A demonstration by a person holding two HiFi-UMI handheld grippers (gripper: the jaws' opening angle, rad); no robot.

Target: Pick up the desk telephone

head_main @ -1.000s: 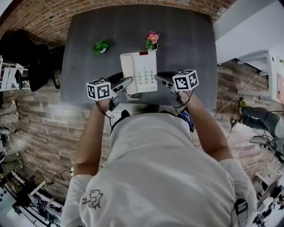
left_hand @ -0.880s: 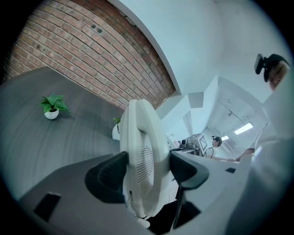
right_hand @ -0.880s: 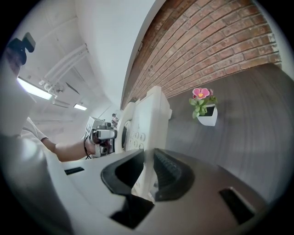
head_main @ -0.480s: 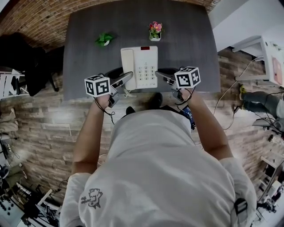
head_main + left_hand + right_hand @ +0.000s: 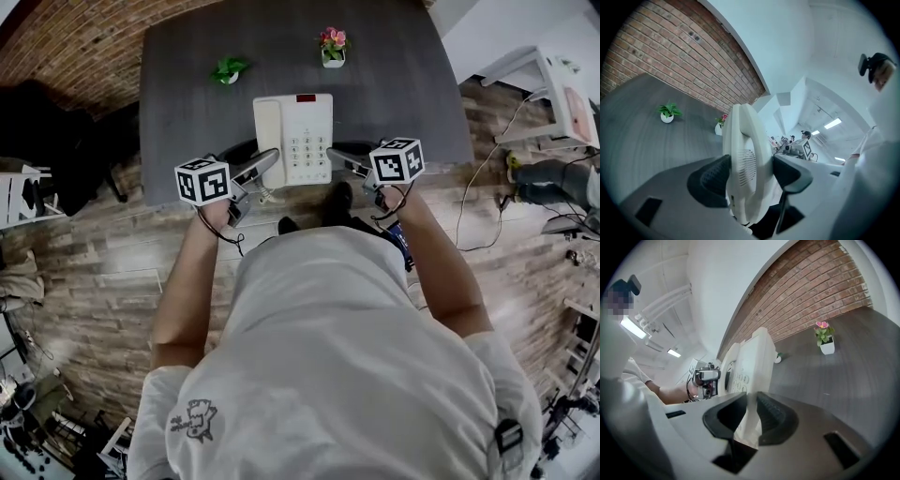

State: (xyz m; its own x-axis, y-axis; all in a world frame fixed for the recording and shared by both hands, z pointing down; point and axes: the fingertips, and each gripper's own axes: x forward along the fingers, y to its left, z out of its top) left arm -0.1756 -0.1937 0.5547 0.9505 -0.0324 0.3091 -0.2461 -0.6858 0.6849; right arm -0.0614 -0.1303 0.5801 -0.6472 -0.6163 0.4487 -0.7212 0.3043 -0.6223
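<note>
- The desk telephone [image 5: 295, 139] hangs between the two grippers over the near edge of the dark table [image 5: 187, 112], seemingly lifted clear of it. Only its two side edges are pinched, so it could pivot and tip if either hand twists.
- The handset [image 5: 268, 141] lies in its cradle on the left side; a tilt of the body could let it slide out.
- The left gripper [image 5: 749, 174] is clamped wide across the thick handset side, its pads on smooth, curved plastic — a weak squeeze could let the casing slip.
- The right gripper [image 5: 751, 416] is clenched on the thin right rim and holds only a narrow strip, which could work out of the pads.
- If the hands move unevenly, one grip could peel off and the phone would swing from the other.
- A short piece of cord seems to hang below; I cannot tell where it leads, and it might snag on the table edge.
- The green plant [image 5: 228, 69] and flower pot [image 5: 332, 47] stand well apart — a drop would hit the table edge or the wood floor [image 5: 112, 272].
</note>
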